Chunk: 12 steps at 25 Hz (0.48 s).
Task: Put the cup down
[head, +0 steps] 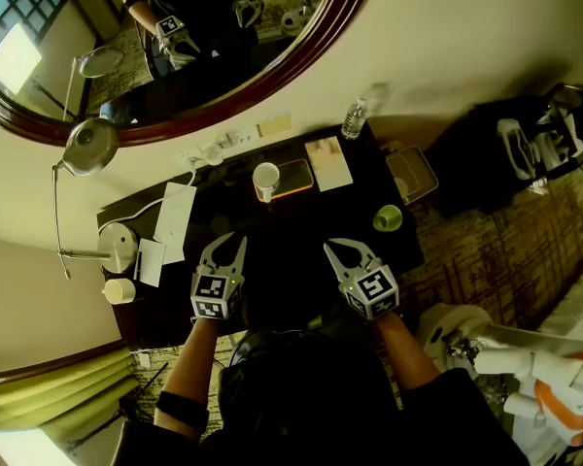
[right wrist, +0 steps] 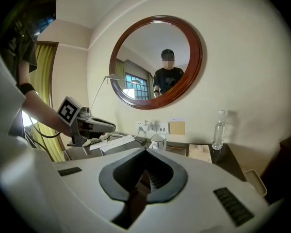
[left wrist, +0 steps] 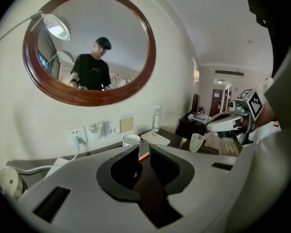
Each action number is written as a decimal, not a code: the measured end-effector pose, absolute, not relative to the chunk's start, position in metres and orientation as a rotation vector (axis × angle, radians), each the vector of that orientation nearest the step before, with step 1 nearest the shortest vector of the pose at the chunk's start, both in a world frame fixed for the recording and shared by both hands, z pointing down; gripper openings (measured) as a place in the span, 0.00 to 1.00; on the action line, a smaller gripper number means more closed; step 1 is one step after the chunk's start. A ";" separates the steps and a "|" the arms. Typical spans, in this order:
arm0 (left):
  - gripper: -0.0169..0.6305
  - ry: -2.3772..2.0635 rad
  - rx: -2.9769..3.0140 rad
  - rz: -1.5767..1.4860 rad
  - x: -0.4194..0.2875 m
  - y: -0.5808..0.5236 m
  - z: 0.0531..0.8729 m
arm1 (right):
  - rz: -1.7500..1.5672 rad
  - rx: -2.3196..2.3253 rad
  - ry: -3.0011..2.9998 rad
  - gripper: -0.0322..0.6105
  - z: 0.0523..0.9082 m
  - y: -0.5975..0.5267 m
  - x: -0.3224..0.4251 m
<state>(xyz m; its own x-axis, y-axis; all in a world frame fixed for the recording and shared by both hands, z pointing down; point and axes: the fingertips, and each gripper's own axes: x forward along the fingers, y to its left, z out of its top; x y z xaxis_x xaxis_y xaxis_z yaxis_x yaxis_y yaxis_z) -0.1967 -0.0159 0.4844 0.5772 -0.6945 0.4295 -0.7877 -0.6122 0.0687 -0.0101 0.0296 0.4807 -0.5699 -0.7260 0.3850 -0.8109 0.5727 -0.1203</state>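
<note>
- Nearest to the camera are the person's two forearms. At their ends are the left gripper (head: 228, 243) and the right gripper (head: 342, 249), both over the near part of the dark desk (head: 301, 260).
- A white mug (head: 265, 180) stands upright at the far middle of the desk, at the left end of an orange-edged tray (head: 296, 178). I cannot tell whether it stands on the tray or just beside it. No gripper touches it.
- A green cup (head: 388, 218) stands upright near the right edge of the desk, well apart from the mug. I cannot tell which of the two the task means, but both are already set down, so I judge the task as done or not yet begun.
- Further out, a booklet (head: 328, 163) lies right of the tray and a water bottle (head: 355, 118) stands at the far right corner. Papers (head: 175, 221) and a lamp (head: 90, 144) are at the left.
- The green cup is the nearer risk. It is close to the desk's edge and not far from the right gripper, so a sideways sweep of this gripper could push it off.
- The mug could tip if jaw tips going forward hit it high on its wall.
- The left gripper's jaws stand a little apart, with only a narrow slit between the pads. Nothing is between them and they touch nothing.
- The right gripper's jaws are together at the tips and hold nothing.
</note>
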 end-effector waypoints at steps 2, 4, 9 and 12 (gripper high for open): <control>0.20 -1.183 2.576 0.576 -0.197 -0.027 0.492 | 0.433 1.262 -2.498 0.07 0.486 0.032 -0.012; 0.32 -1.152 2.573 0.622 -0.196 -0.039 0.498 | 0.446 1.255 -2.492 0.07 0.495 0.035 -0.014; 0.57 -1.082 2.566 0.702 -0.191 -0.069 0.516 | 0.492 1.253 -2.469 0.07 0.514 0.039 -0.017; 0.68 -1.021 2.586 0.764 -0.184 -0.086 0.537 | 0.557 1.241 -2.460 0.07 0.518 0.040 -0.023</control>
